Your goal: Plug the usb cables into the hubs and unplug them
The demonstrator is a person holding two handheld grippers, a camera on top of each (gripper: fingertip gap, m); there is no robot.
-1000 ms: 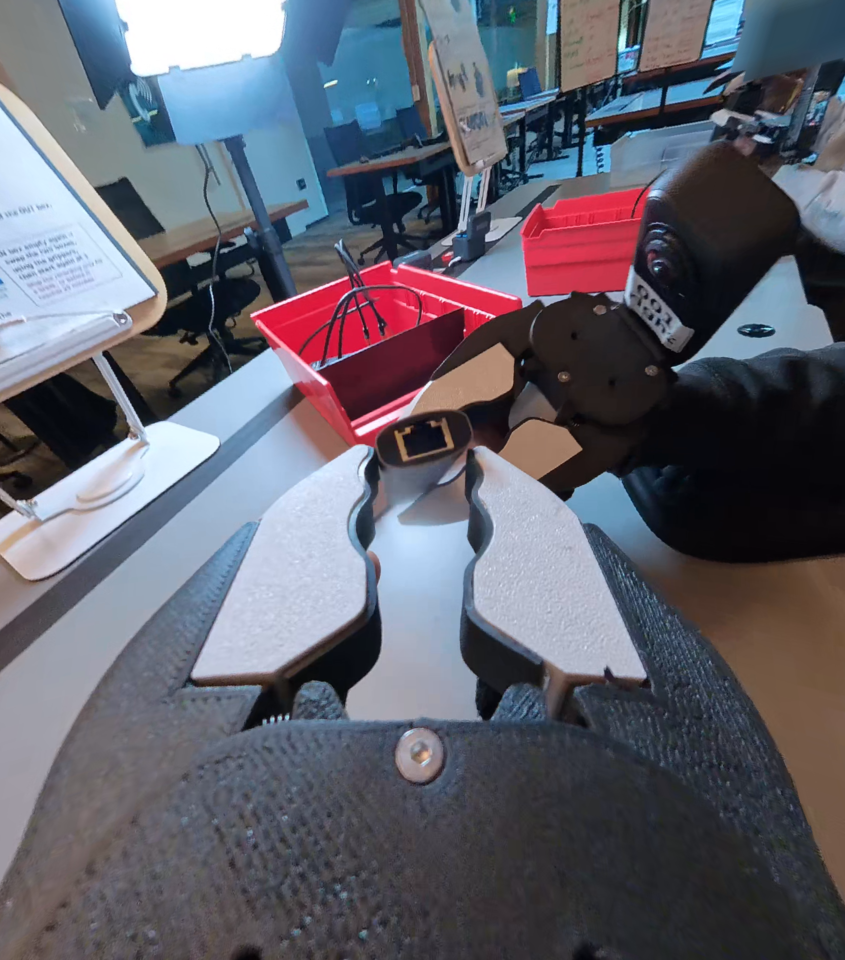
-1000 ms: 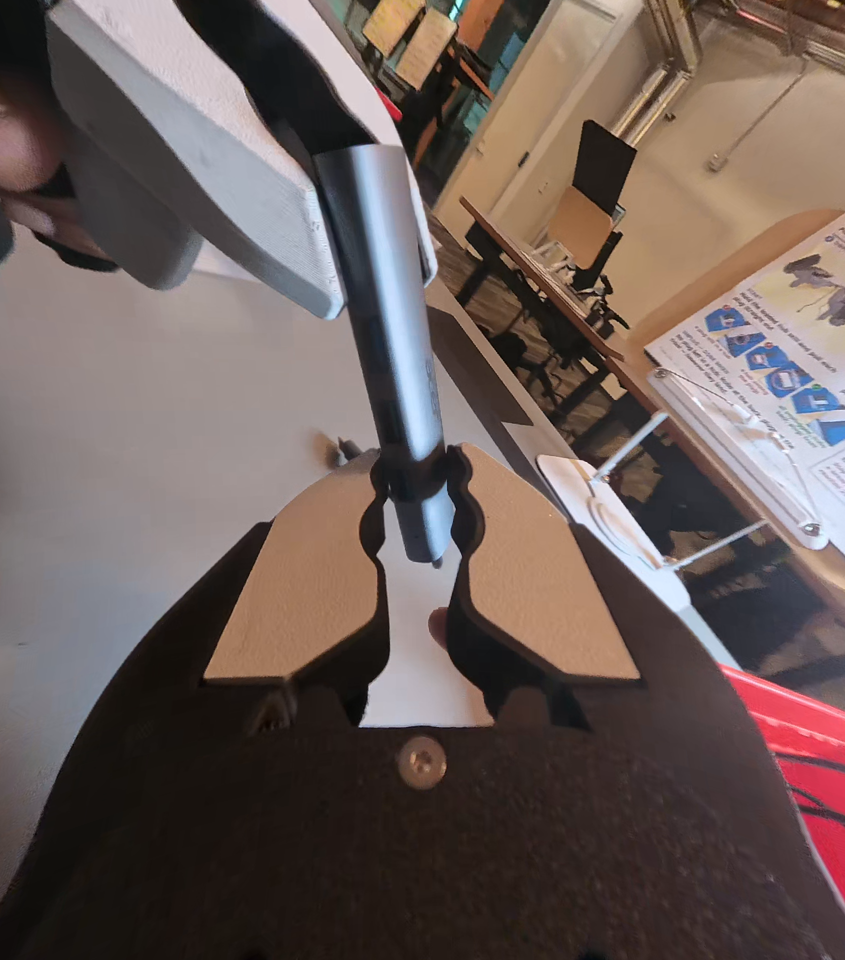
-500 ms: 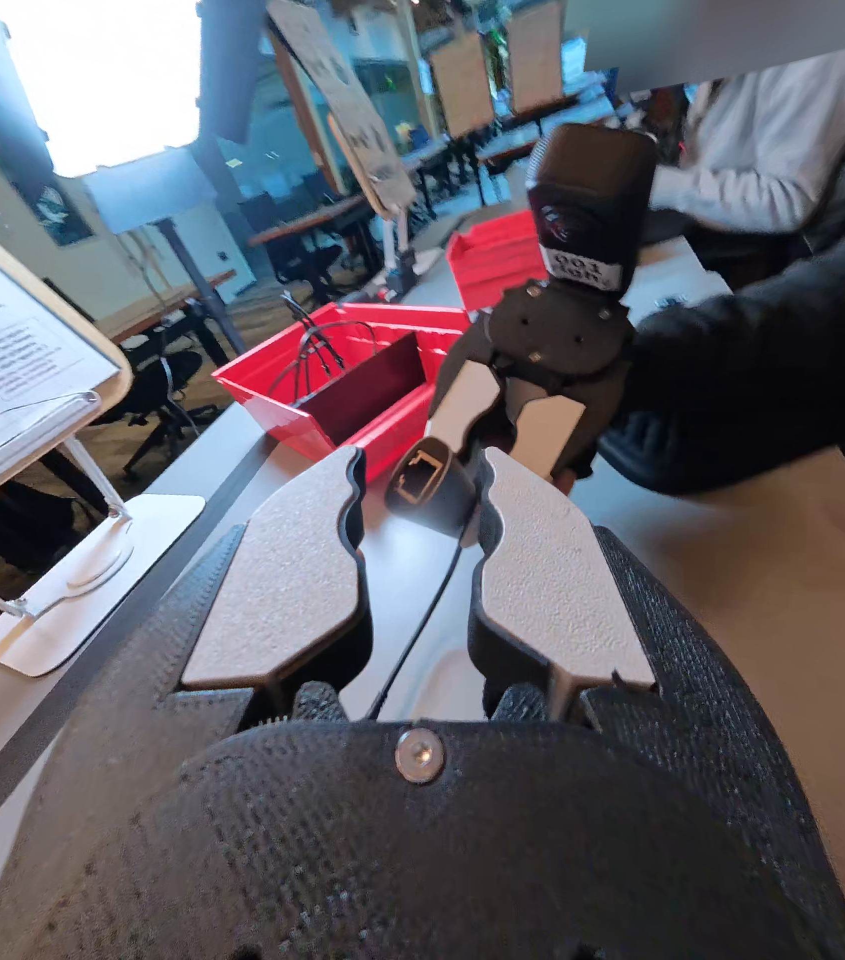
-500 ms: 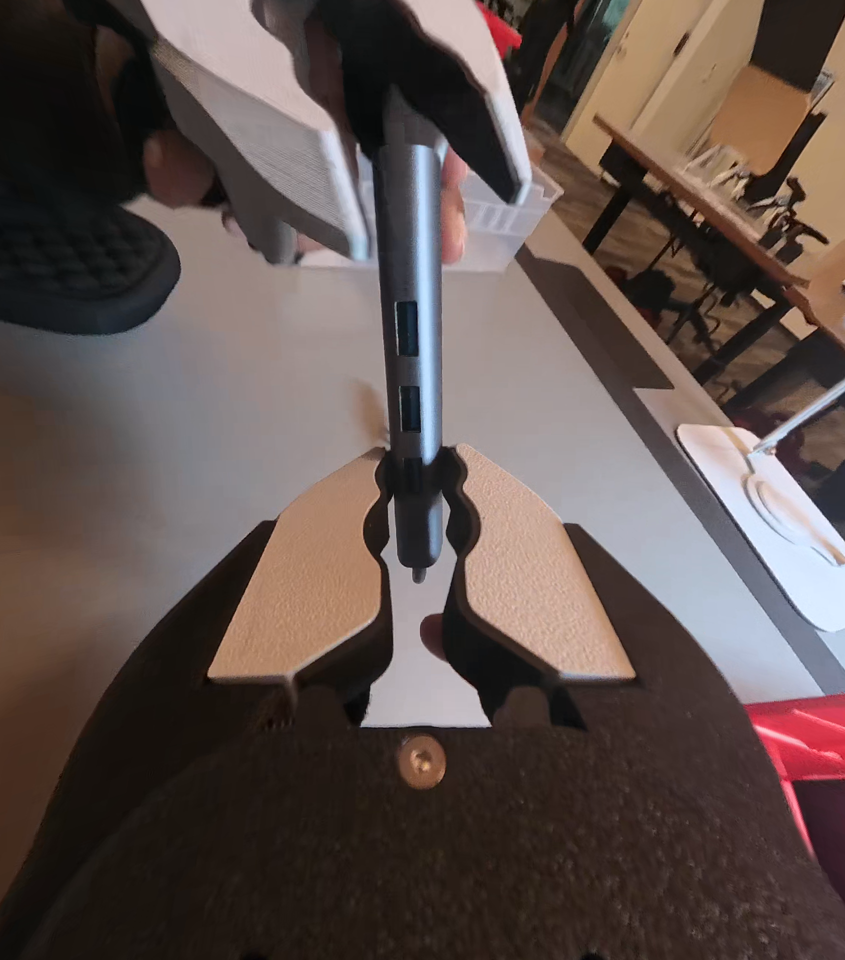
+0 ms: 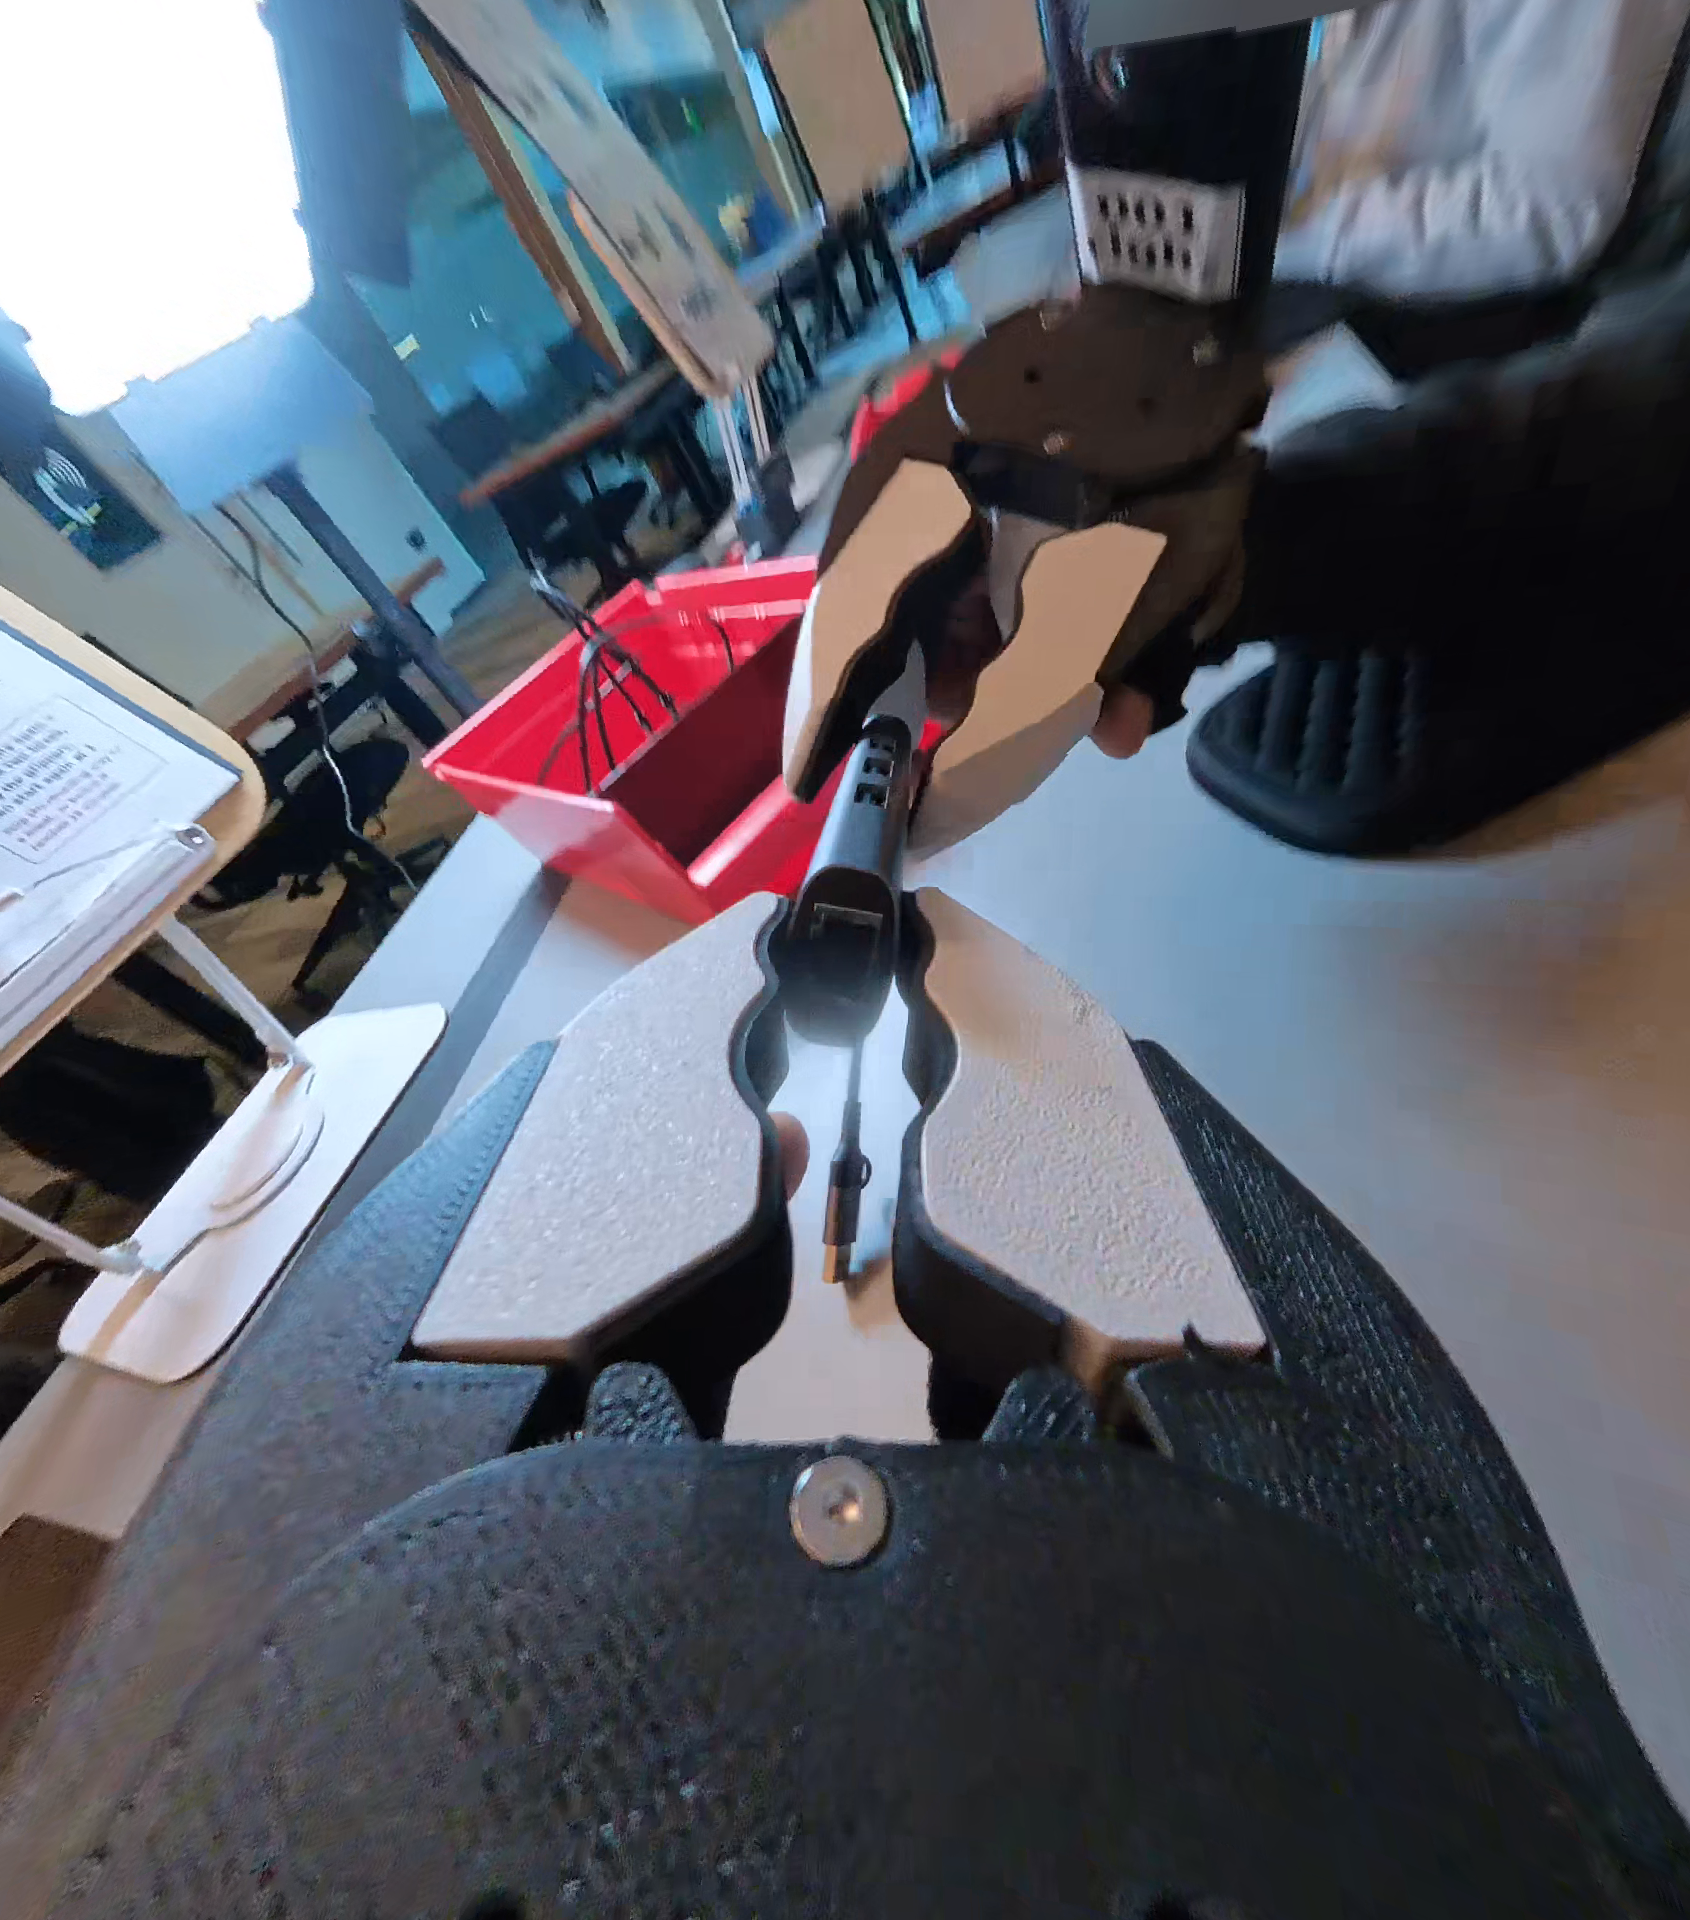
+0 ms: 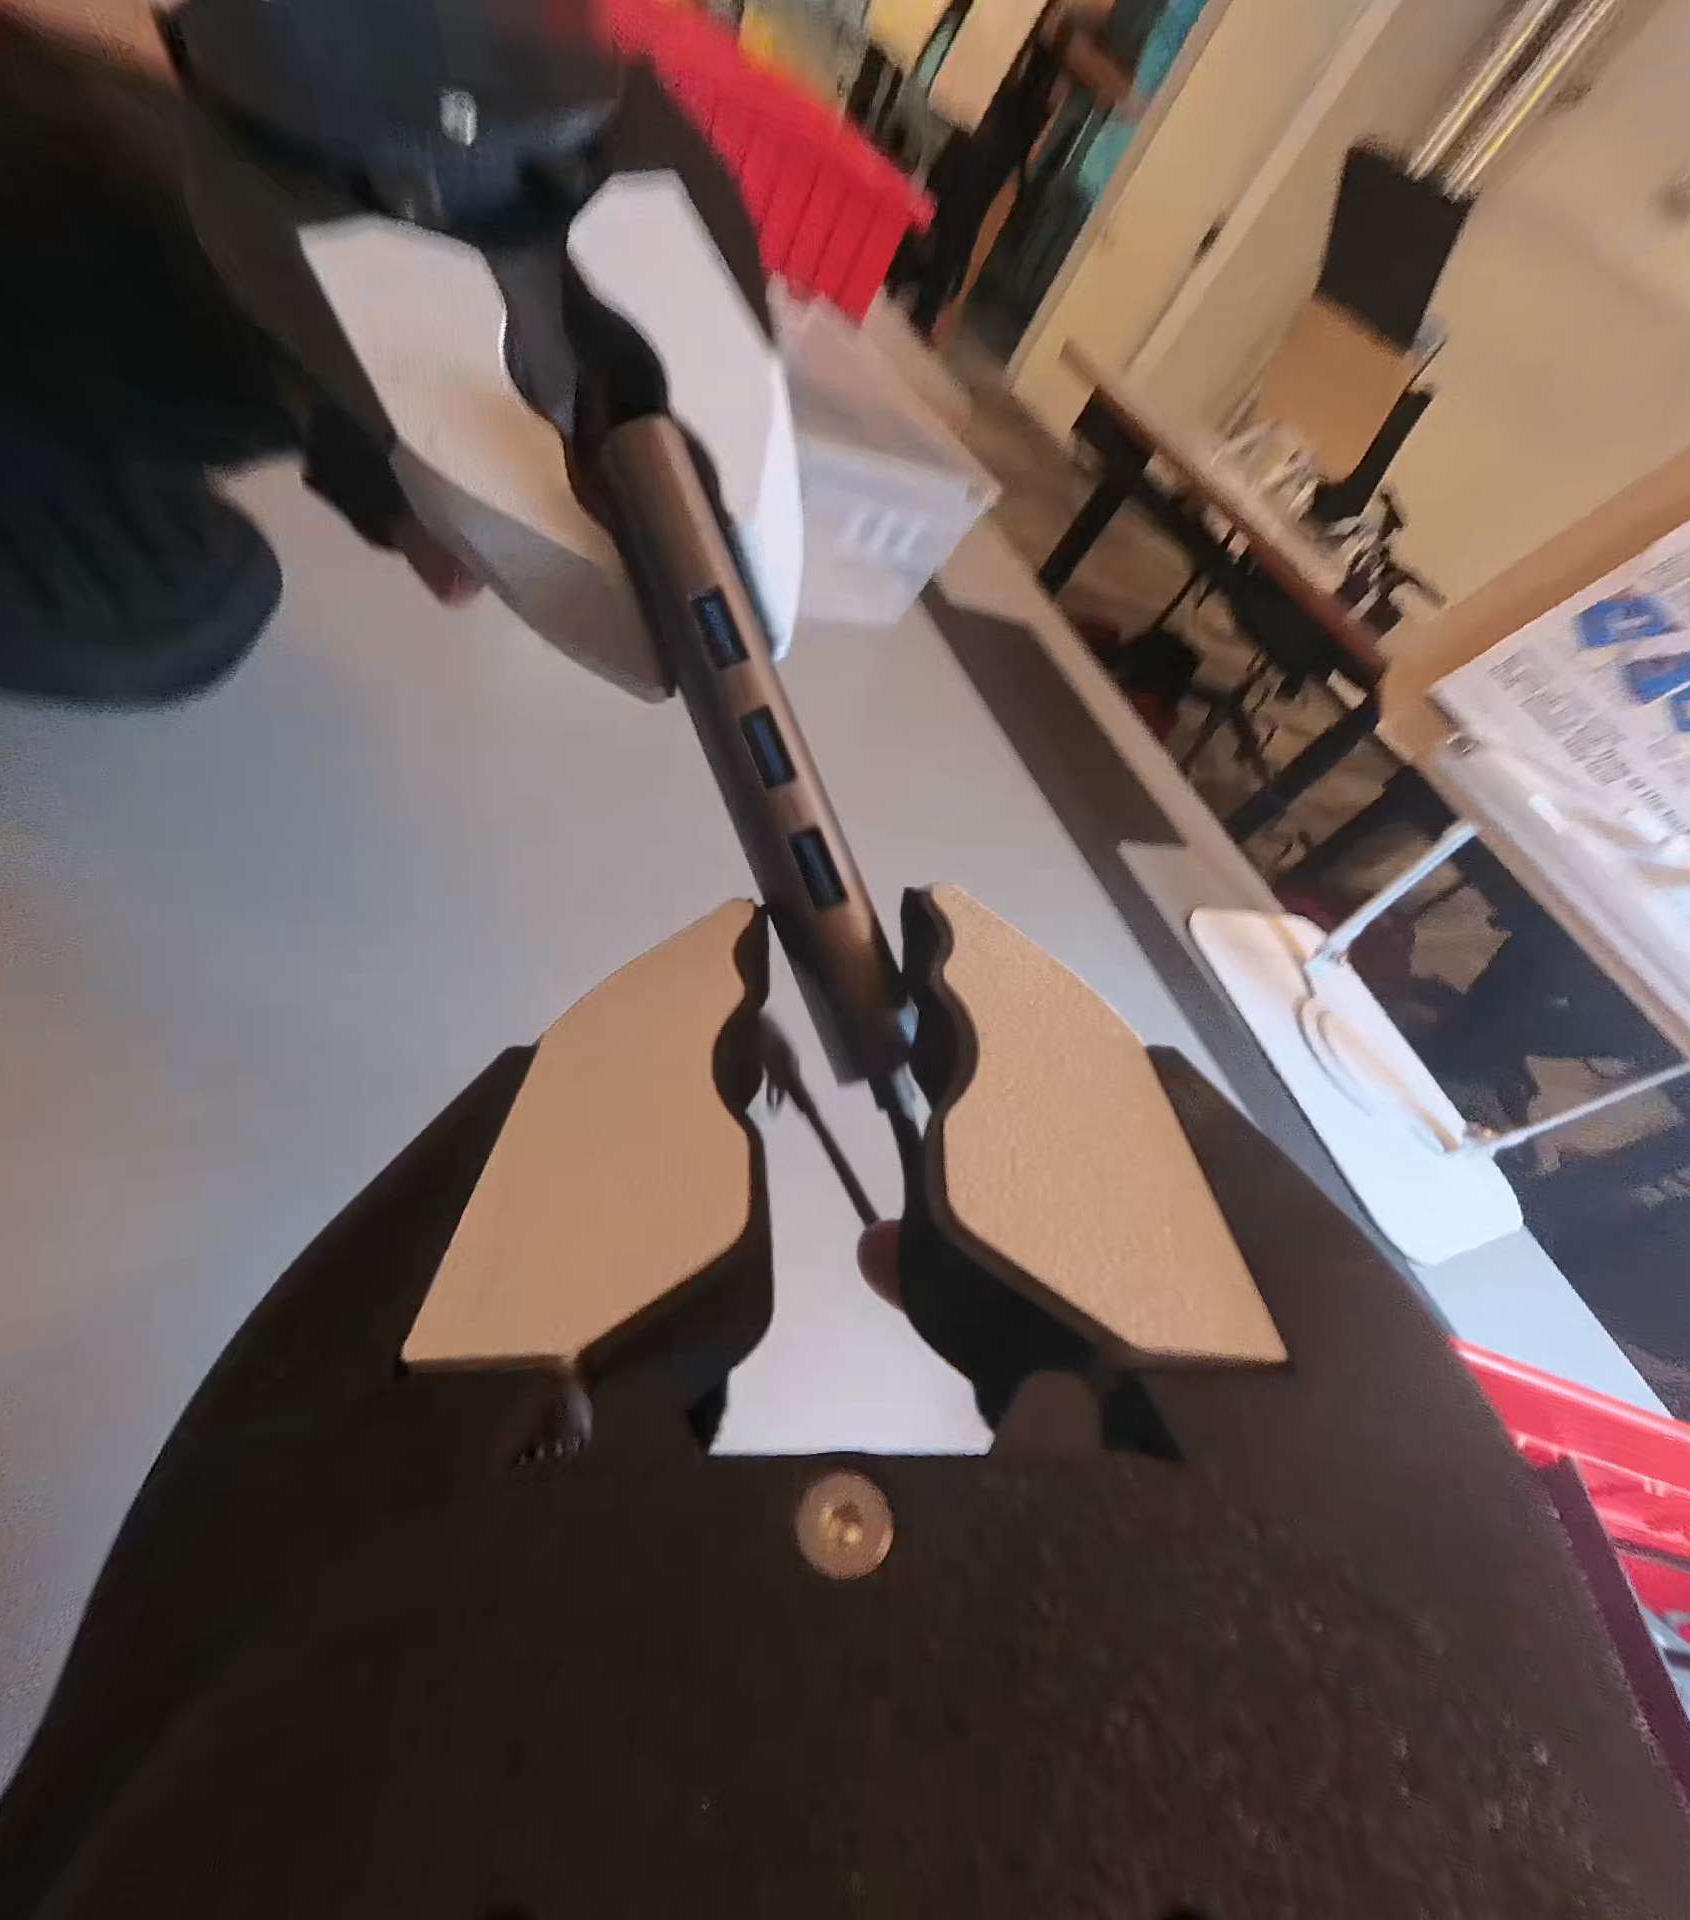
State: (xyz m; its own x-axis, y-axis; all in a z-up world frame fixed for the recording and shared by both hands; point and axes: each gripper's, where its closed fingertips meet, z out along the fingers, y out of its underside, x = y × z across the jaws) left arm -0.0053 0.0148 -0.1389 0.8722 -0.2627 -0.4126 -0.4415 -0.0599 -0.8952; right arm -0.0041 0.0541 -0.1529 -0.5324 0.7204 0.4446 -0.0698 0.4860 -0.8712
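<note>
A slim grey USB hub (image 5: 856,821) with a row of ports hangs in the air between both grippers, above the table (image 5: 1340,1143). My left gripper (image 5: 839,935) is shut on its thick end with the square port. The hub's short cable and metal plug (image 5: 841,1216) hang between my left fingers. My right gripper (image 6: 833,914) has the other end of the hub (image 6: 768,748) between its tips. The jaws stand slightly apart, with a gap at the left finger. The right gripper (image 5: 882,790) also shows in the left wrist view, and the left gripper (image 6: 706,644) in the right wrist view.
A red bin (image 5: 612,821) with black cables stands at the table's far edge and shows in the right wrist view (image 6: 1651,1507). An instruction sheet on a white stand (image 5: 249,1174) is to the left. A clear bin (image 6: 872,499) and another red bin (image 6: 799,177) are farther back. About 5 cm separates my left fingertips from my right.
My left gripper has closed on the hub's thick end. The right gripper's hold has loosened and the hub now lies slanted between its fingers. Both grippers have swung, and the views are blurred.
</note>
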